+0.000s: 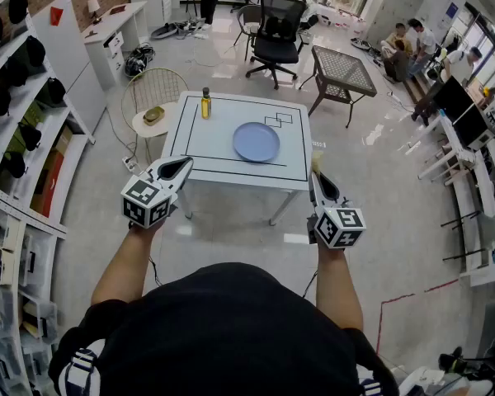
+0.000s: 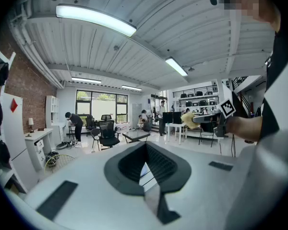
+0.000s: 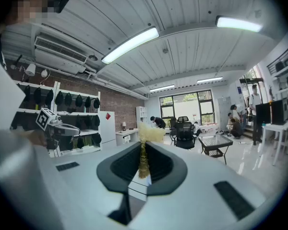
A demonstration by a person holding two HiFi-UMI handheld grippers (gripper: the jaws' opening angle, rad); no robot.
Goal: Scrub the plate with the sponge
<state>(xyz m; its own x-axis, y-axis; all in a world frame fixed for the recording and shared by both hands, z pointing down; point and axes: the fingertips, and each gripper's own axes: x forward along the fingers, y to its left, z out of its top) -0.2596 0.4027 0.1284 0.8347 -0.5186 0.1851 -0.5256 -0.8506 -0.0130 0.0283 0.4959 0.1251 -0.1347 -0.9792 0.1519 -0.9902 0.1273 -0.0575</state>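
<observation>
In the head view a round blue plate (image 1: pixel 256 141) lies on the white table (image 1: pixel 206 143), right of its middle. Both grippers are held in the air short of the table's near edge. My left gripper (image 1: pixel 181 165) is shut with nothing between its jaws; its own view (image 2: pixel 145 150) shows the same. My right gripper (image 1: pixel 315 174) is shut on a yellow sponge (image 1: pixel 317 162). In the right gripper view the sponge (image 3: pixel 145 150) is pinched thin between the jaws (image 3: pixel 143 159), and its fluffy end sticks out past the tips. The left gripper view catches the sponge (image 2: pixel 188 119) too.
A yellow bottle (image 1: pixel 205 104) stands at the table's far left edge. Left of the table is a round wire side table (image 1: pixel 153 97) with a small item on it. Shelves (image 1: pixel 16 139) line the left wall. An office chair (image 1: pixel 276 35) and a dark mesh table (image 1: pixel 342 68) stand beyond.
</observation>
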